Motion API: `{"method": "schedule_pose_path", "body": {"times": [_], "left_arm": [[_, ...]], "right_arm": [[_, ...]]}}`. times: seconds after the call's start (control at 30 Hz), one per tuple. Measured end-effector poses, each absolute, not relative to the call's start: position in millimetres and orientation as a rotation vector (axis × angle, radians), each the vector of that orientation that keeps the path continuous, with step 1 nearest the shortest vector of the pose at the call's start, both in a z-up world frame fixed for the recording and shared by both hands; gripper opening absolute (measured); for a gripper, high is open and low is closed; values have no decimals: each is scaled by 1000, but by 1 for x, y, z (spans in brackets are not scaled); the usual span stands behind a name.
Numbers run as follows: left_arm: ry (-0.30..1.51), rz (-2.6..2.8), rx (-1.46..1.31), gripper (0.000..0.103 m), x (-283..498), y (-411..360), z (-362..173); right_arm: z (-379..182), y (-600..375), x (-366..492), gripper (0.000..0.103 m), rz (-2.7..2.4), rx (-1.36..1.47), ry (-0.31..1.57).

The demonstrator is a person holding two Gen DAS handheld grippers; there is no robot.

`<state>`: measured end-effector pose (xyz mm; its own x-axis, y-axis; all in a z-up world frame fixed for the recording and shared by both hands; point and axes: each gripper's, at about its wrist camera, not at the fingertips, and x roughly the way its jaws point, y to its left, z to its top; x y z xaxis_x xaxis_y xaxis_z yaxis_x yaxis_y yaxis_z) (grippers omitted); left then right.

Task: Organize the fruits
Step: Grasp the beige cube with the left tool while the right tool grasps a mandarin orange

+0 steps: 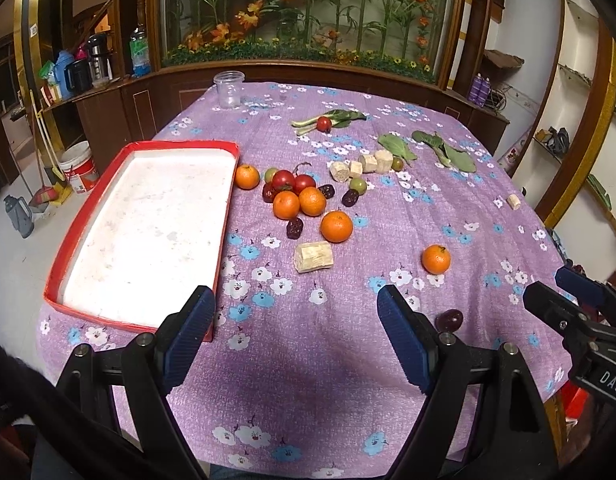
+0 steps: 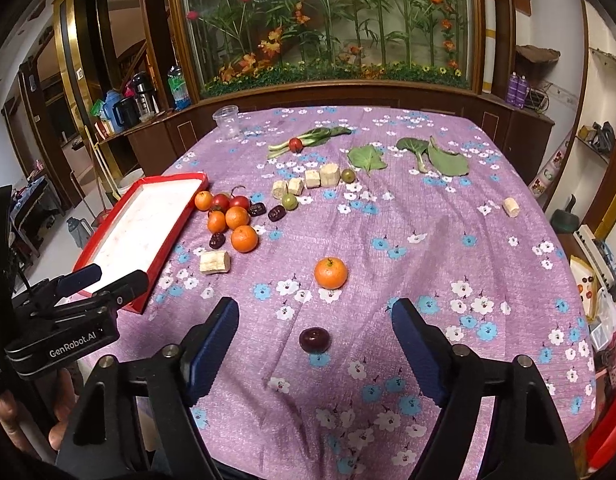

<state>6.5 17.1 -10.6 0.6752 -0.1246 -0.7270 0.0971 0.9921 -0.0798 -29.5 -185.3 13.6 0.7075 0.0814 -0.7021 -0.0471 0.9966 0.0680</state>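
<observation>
1. While I hold both tools over the worktop [image 2: 447, 216], its purple flowered cloth lies slightly wrinkled.
2. My right gripper [image 2: 313, 346] stands spread, pinching nothing; a glossy dark round fruit [image 2: 314, 339] lies on the cloth between its ribbed blue pads.
3. My left gripper [image 1: 296, 338] is spread and empty.
4. I count five dimpled oranges, one [image 2: 331, 273] apart from the others.
5. One shallow red-rimmed tray [image 1: 228, 200], white inside, sits left.
</observation>
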Motion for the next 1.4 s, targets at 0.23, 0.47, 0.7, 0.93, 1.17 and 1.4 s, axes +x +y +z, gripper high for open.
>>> {"method": "schedule_pose_path", "body": {"times": [0.23,0.47,0.7,0.93,1.17,1.4], "left_arm": [[843,-154,-29,83,20,12,-21],[860,-173,-35,82,37,11,-26],[905,-190,-21,73,63,2,-41],[959,-208,-45,69,88,-1,-61],[1002,-211,-44,57,103,-4,-74],[1033,-206,-43,37,111,-5,-86]], "right_arm": [[0,-190,-14,74,75,57,806],[-11,-192,3,66,87,62,824],[-27,-200,25,55,99,99,858],[-45,-202,51,50,117,109,897],[-63,-202,74,41,120,107,936],[-75,-202,88,33,135,116,954]]}}
